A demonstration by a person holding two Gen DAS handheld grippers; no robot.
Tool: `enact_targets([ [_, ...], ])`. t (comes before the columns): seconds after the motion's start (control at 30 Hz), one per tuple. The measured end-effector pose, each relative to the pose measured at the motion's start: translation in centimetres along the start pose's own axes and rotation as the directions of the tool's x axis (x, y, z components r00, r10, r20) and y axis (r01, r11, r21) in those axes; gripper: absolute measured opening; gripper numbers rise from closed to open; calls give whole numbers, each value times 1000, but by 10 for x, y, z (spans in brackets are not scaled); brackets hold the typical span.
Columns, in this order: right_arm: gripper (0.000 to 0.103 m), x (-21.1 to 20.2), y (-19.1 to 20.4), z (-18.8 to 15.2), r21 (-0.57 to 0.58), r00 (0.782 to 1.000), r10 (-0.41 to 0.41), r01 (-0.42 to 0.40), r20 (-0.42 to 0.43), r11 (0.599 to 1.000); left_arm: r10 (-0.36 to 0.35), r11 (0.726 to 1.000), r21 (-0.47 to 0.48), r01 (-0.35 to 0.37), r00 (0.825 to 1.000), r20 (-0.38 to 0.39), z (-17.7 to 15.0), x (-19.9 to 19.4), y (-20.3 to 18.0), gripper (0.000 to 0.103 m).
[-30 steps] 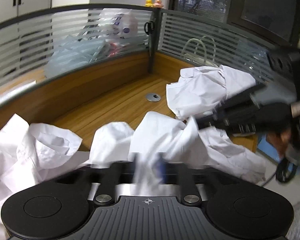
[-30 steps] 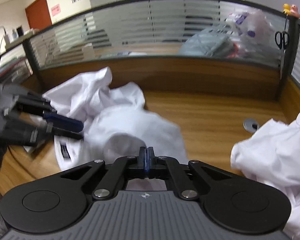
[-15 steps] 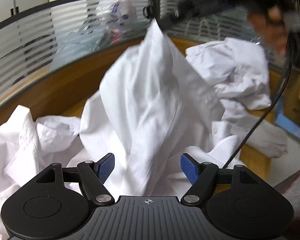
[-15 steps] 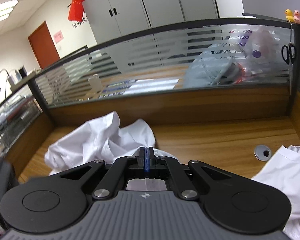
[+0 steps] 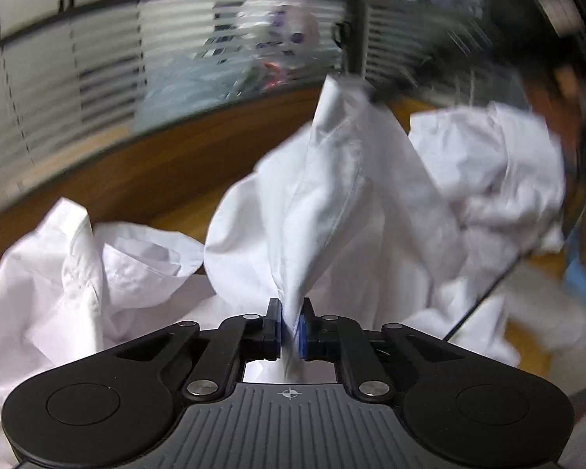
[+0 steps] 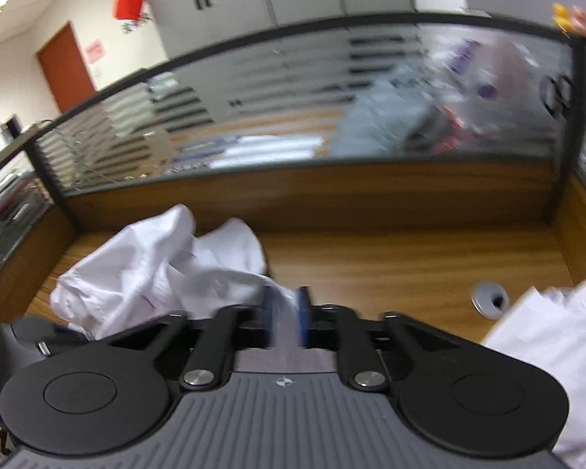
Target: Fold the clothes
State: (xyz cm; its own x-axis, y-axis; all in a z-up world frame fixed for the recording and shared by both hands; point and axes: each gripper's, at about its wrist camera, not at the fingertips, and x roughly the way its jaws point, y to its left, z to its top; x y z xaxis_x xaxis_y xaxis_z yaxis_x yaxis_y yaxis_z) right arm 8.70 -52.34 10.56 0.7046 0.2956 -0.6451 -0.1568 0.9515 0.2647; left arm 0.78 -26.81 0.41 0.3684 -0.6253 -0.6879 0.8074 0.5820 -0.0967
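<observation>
A white shirt (image 5: 332,203) hangs stretched above the wooden desk (image 6: 390,262). My left gripper (image 5: 290,328) is closing, and its blue pads pinch the shirt's lower fold. The shirt's peak reaches up to my right gripper (image 5: 365,90), a dark blur at the upper right. In the right wrist view, my right gripper (image 6: 287,320) is opening. Its pads stand apart with a blurred strip of the shirt (image 6: 283,305) still between them. A second crumpled white garment (image 5: 58,265) lies at the left and a third (image 5: 488,164) at the right.
A curved wood and striped-glass partition (image 6: 293,117) walls the desk's far side. A round cable grommet (image 6: 490,299) sits in the desk top. A hand (image 5: 562,90) and a black cable (image 5: 508,273) cross the right side. Bags lie behind the glass.
The right gripper lifted the shirt off the desk, and its shut jaws have now parted. The left jaws went from wide open to shut on the shirt's lower fold.
</observation>
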Motion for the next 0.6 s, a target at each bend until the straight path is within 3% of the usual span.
enact_targets([
  [0.03, 40, -3, -7, -5, 18, 1000, -11, 12, -3, 1000, -26, 999, -38, 26, 1000, -5, 8, -3, 8, 10],
  [0.2, 44, -26, -29, -43, 107, 996, -81, 85, -41, 991, -97, 984, -148, 96, 995, 3, 46, -5, 36, 10],
  [0.4, 44, -29, -26, -93, 195, 992, -48, 71, -119, 978, -155, 963, -229, 145, 988, -27, 77, 12, 53, 10],
  [0.6, 44, 17, -4, -116, 217, 978, 36, 10, -208, 976, -198, 961, -212, 180, 978, -66, 101, 30, 60, 10],
])
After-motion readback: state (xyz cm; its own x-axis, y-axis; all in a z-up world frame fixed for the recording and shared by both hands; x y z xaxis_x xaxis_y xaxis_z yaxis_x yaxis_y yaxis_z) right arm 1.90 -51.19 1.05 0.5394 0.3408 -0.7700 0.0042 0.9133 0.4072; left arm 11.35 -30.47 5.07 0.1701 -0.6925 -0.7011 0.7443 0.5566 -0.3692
